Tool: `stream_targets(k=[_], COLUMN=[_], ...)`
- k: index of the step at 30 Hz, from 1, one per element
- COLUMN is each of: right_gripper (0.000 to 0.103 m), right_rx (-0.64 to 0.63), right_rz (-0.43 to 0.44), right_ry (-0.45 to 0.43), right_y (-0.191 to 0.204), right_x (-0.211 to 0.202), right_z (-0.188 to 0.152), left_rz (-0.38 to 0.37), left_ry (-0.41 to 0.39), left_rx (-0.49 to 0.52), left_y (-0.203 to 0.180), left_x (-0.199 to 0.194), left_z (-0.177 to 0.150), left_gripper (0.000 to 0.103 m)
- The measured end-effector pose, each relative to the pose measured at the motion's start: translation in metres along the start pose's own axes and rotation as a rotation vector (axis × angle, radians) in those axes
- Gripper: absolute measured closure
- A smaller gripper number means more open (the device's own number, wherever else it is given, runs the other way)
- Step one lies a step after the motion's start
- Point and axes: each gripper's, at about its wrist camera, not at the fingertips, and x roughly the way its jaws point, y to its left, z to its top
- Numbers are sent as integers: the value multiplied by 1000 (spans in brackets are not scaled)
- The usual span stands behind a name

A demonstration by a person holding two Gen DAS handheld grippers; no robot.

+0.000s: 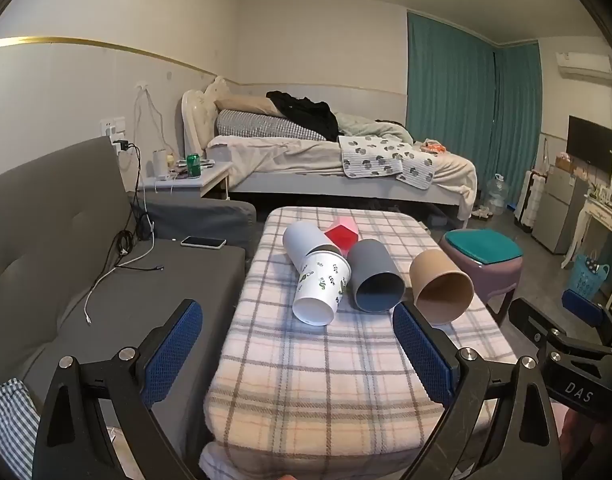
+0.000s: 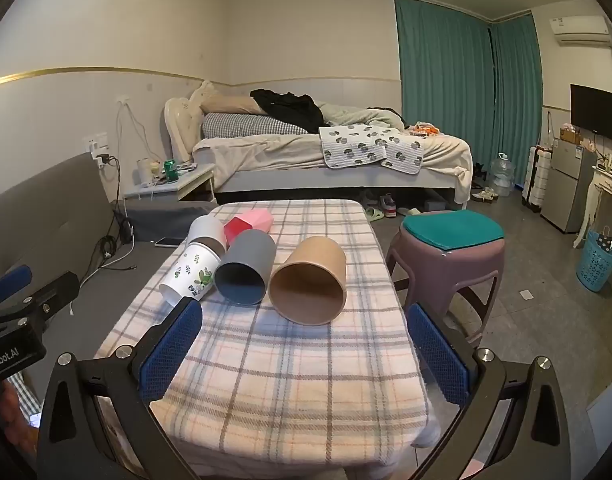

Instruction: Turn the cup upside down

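So all the cups lie on their sides mid-frame on the plaid-blanket-covered surface [image 2: 289, 380], mouths toward the cameras. Left to right: white floral paper cup [image 1: 323, 290], grey plastic cup [image 2: 245, 268], tan kraft-paper cup [image 2: 310, 282]. Left gripper [image 1: 297, 350] and right gripper [image 2: 306, 350] both hang spread wide, fingers empty. The tan one sits straight ahead of the right fingers, so I'd guess that hand's nearer. Bed [image 2: 306, 152] behind, purple stool [image 2: 446, 256] at right.
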Motion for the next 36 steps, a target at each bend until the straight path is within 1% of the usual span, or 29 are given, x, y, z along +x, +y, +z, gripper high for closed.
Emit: stream_targets(k=[10,11,36], right_gripper=[0,0,0], right_rx=[-1,-1,0], right_rz=[-3,-4,-4], right_ry=[4,3,2], right_y=[0,0,0], right_x=[0,0,-1], right_z=[0,0,0], left_rz=[9,1,5], left_ry=[-1,6,8], left_rx=[11,-6,-7], left_y=[-7,1,1], left_x=[1,2,2], left_z=[1,-2,-1], left_gripper=[4,4,4])
